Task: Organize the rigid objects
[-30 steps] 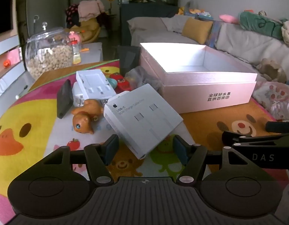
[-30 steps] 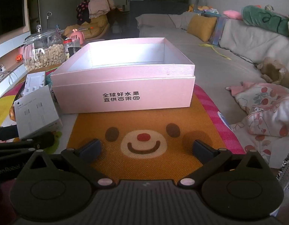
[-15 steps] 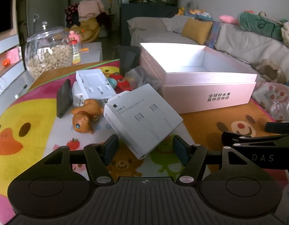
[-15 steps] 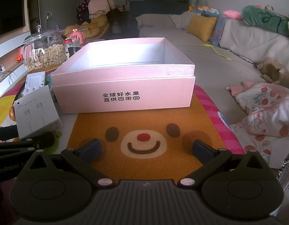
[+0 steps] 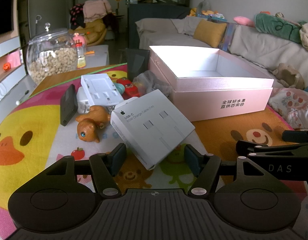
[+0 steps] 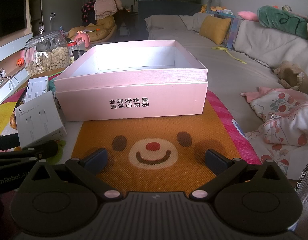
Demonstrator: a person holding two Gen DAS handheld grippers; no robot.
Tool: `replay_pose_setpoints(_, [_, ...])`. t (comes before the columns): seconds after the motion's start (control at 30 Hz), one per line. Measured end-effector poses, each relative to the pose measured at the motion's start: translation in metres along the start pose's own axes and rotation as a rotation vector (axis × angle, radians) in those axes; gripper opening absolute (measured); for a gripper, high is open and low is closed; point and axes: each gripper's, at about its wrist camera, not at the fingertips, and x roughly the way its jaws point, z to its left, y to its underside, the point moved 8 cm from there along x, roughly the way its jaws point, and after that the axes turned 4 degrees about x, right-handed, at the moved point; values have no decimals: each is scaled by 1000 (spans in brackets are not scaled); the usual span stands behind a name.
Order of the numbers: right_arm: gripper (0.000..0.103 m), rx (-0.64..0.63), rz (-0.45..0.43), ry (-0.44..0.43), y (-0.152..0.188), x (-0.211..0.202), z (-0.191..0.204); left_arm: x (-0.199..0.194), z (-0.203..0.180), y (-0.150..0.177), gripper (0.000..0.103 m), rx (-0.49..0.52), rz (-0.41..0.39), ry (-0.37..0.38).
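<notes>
A white USB-C cable box (image 5: 152, 126) lies tilted on the cartoon play mat, its near corner between the pads of my open left gripper (image 5: 154, 157); the pads stand apart from it. Behind it lie an orange toy figure (image 5: 91, 123), a black slab (image 5: 68, 104), a white plastic tray (image 5: 101, 89), a white charger (image 5: 83, 102) and a red toy (image 5: 130, 88). The open pink box (image 5: 221, 98) is empty to the right. My right gripper (image 6: 155, 158) is open and empty in front of the pink box (image 6: 132, 102). The cable box also shows in the right wrist view (image 6: 39, 121).
A glass jar of nuts (image 5: 52, 60) stands at the back left. A crumpled clear bag (image 5: 152, 84) and a dark container (image 5: 137, 62) sit beside the pink box. A sofa (image 6: 253, 46) with cushions and a floral pillow (image 6: 283, 118) lies to the right.
</notes>
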Motion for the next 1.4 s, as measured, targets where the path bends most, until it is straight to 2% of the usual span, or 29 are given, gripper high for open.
replay_pose_setpoints(1.4, [103, 3, 1, -2, 0, 0, -1, 1, -1, -1, 70, 15, 2, -10])
